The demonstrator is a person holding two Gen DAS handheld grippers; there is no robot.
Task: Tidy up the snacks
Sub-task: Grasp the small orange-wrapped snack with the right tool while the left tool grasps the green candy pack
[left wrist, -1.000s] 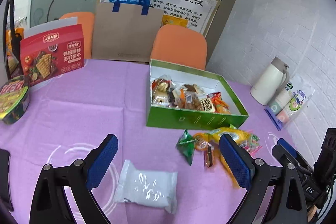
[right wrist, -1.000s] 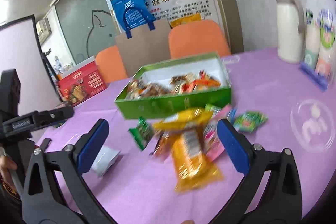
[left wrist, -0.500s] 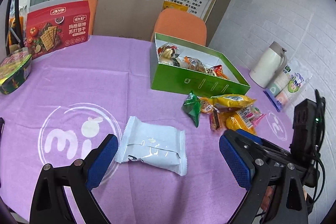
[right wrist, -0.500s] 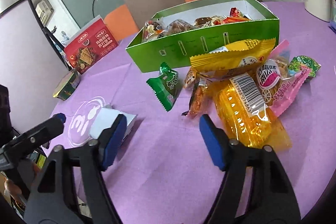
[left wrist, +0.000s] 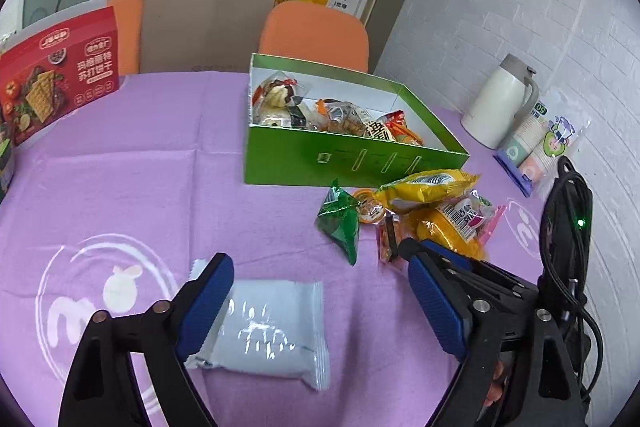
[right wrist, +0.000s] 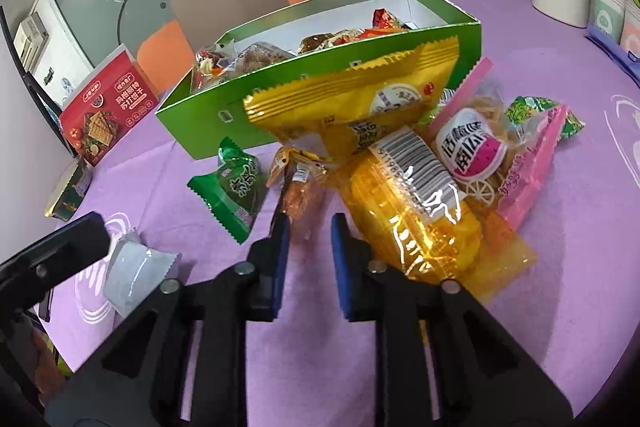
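Note:
A green box [left wrist: 352,163] [right wrist: 320,75] holding several wrapped snacks stands on the purple tablecloth. In front of it lies a pile of loose snacks: a green packet [left wrist: 340,223] [right wrist: 232,187], a small orange-brown packet [right wrist: 298,195], yellow bags [right wrist: 360,107] and a pink packet [right wrist: 500,155]. A white packet [left wrist: 272,335] [right wrist: 132,271] lies nearer. My left gripper [left wrist: 320,311] is open, low over the white packet, its left finger over the packet's left end. My right gripper [right wrist: 306,239] is nearly shut, its tips at the near end of the small orange-brown packet; I cannot tell whether it grips it.
A red cracker box [left wrist: 56,83] stands at the back left. A white thermos [left wrist: 500,103] and a sleeve of paper cups [left wrist: 536,147] stand at the right by the wall. Orange chairs [left wrist: 316,31] and a cardboard sheet with a blue bag [left wrist: 208,15] are behind the table.
My right gripper has closed from wide open to a narrow gap and come down to the small orange-brown packet. My left gripper has moved closer over the white packet.

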